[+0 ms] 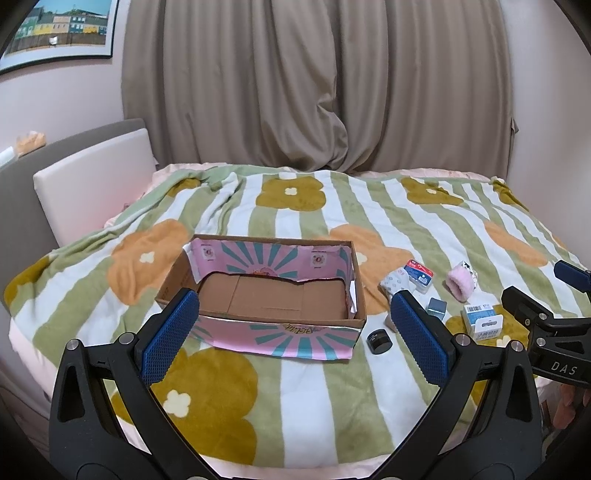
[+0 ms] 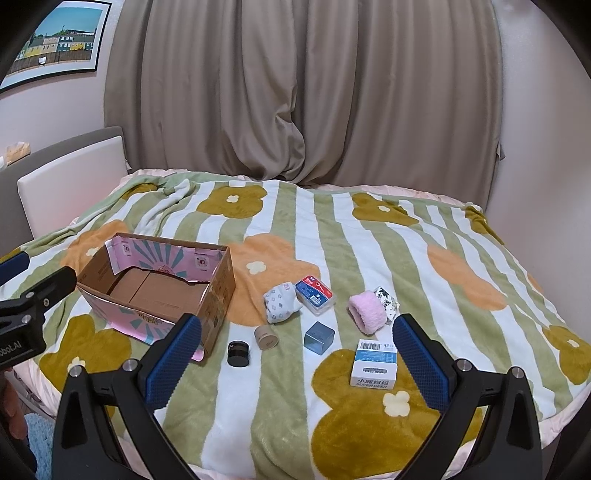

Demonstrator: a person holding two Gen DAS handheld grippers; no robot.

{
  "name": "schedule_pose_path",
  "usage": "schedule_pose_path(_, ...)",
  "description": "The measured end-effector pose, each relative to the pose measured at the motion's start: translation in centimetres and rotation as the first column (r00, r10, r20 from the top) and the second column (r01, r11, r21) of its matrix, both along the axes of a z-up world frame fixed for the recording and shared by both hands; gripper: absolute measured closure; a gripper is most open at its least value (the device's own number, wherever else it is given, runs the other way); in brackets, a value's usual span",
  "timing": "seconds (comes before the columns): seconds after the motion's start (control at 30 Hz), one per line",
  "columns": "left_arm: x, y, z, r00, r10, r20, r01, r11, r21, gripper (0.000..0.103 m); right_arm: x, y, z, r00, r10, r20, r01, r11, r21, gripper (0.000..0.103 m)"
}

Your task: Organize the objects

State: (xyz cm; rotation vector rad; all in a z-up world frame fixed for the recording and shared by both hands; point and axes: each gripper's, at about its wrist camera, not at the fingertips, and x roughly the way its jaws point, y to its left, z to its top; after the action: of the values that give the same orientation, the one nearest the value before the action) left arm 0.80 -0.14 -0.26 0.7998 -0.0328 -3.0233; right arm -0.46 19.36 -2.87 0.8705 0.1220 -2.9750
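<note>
An open cardboard box (image 1: 354, 295) (image 2: 219, 280) with pink lining lies empty on the flowered blanket. To its right lie small items: a black jar (image 2: 238, 353), a tan cylinder (image 2: 266, 338), a blue-grey cube (image 2: 319, 337), a white and blue carton (image 2: 373, 363), a rolled patterned cloth (image 2: 281, 302), a red and blue plastic case (image 2: 314, 293) and a pink fuzzy band (image 2: 367, 311). My left gripper (image 1: 295, 332) hovers open in front of the box. My right gripper (image 2: 297, 354) hovers open above the items. Neither holds anything.
The blanket (image 2: 332, 236) covers a bed that ends at a brown curtain (image 2: 295, 92) behind and a padded headboard (image 1: 92, 192) at the left. A small patterned packet (image 2: 386, 299) lies behind the pink band. A framed picture (image 1: 59, 29) hangs on the wall.
</note>
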Motion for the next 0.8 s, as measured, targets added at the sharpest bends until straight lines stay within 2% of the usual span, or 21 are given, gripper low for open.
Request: schedule_pose_path(0.8,-0.09,-0.27,-0.3,1.0,-0.005,0.009,0.005,1.0,0.004,0.0,0.33,-0.62,-0.11,1.0,0.008,0.001,-0.008,1.0,-0.004,0.0)
